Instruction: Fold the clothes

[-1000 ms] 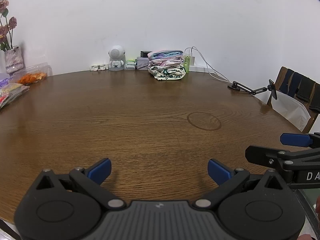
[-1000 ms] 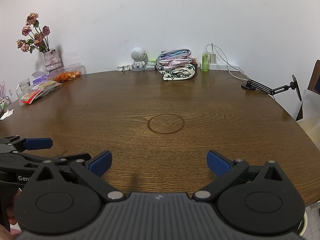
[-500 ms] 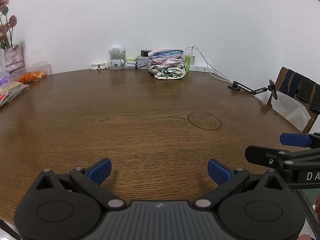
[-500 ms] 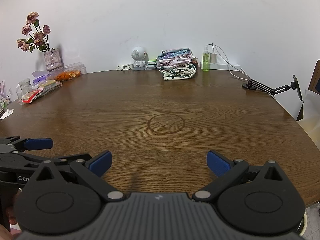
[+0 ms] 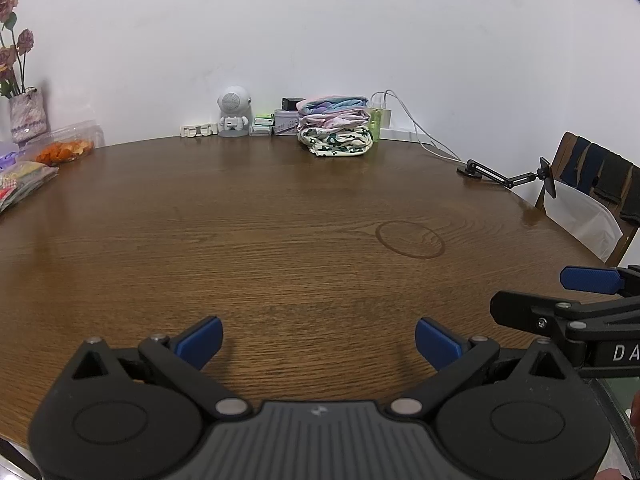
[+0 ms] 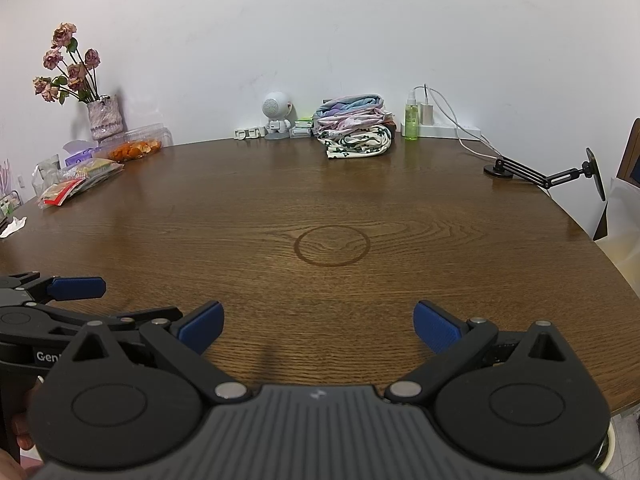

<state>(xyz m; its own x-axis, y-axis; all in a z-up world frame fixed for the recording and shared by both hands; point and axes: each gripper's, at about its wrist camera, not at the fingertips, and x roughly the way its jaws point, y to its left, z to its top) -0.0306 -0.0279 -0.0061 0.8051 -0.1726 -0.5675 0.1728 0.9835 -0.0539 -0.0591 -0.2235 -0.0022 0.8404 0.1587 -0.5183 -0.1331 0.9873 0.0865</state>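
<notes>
At twelve o'clock, against the far wall, sits the folded clothes stack point(image 6: 354, 134). Both my left gripper point(image 5: 318, 340) and right gripper point(image 6: 318, 326) hang spread wide, empty. I judge a slow level reach across the table point(image 6: 400, 200) is best.

low side-by-side views, shared table point(image 5: 280, 240)

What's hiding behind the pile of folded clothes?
Behind the pile of folded clothes stands a green spray bottle, next to a white charger on a power strip. Small boxes peek out on its other side. Anything directly behind the pile is covered.
</notes>
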